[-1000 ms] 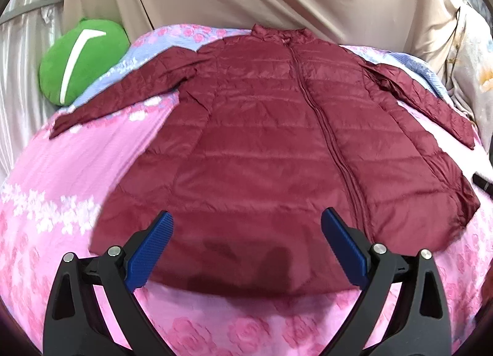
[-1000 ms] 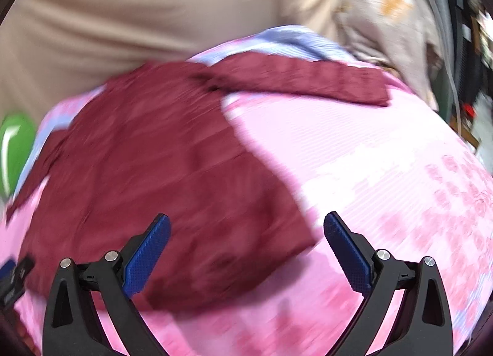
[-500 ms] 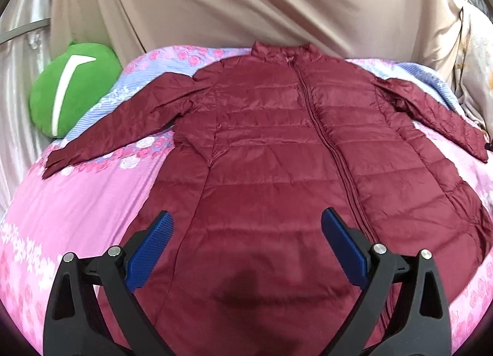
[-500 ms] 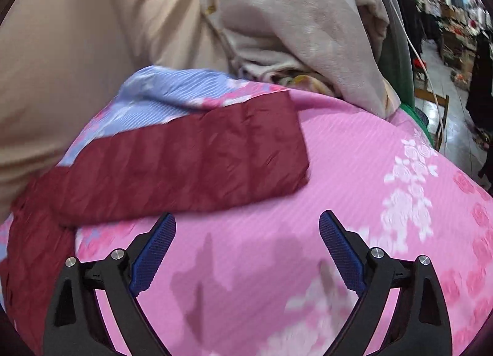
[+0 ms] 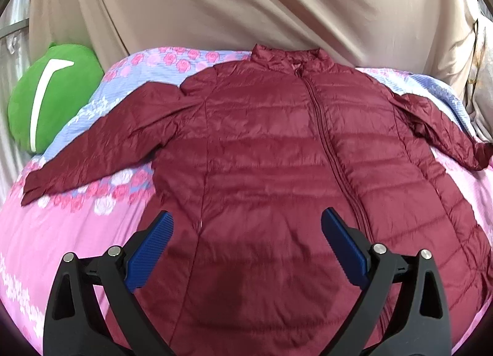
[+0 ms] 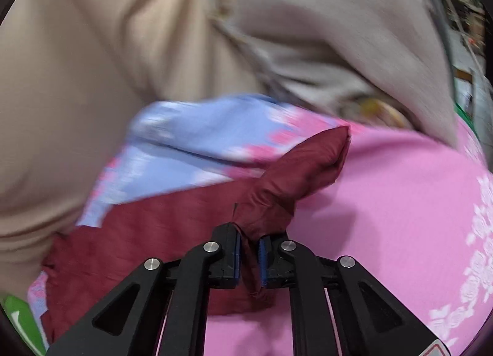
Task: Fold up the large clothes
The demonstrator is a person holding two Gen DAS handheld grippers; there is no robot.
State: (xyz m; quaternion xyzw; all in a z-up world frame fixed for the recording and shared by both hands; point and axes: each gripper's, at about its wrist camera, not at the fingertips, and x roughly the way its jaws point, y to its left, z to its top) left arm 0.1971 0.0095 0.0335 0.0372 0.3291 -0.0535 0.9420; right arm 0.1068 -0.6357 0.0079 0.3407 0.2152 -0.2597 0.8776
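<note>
- On the bed nearest me, two grippers are at work: the left gripper (image 5: 246,242) hangs with its jaws spread wide over the lower front of the jacket, touching nothing, and the right gripper (image 6: 249,259) has just been closing and now pinches the cloth of one sleeve (image 6: 295,177) between its blue pads (image 6: 236,255).
- There is one garment, a dark red quilted puffer jacket (image 5: 277,152), lying face up across the bed with its zip closed to the stand-up collar (image 5: 289,55) at the far end.
- It has two sleeves: the left-hand sleeve (image 5: 101,146) lies flat, stretched out sideways; the other is bunched and lifted where the right gripper grips it near the cuff.
- The fabric looks glossy, stitched in horizontal bands, slightly wrinkled.
- The bedsheet (image 5: 61,232) beneath is pink with rose prints, turning to pale blue (image 5: 148,78) toward the far edge.
- One green cushion (image 5: 52,94) with a white stripe sits at the far left corner.
- Behind the bed hangs a beige curtain (image 5: 246,1); to the right there is a paler patterned cloth (image 6: 339,32), blurred.
</note>
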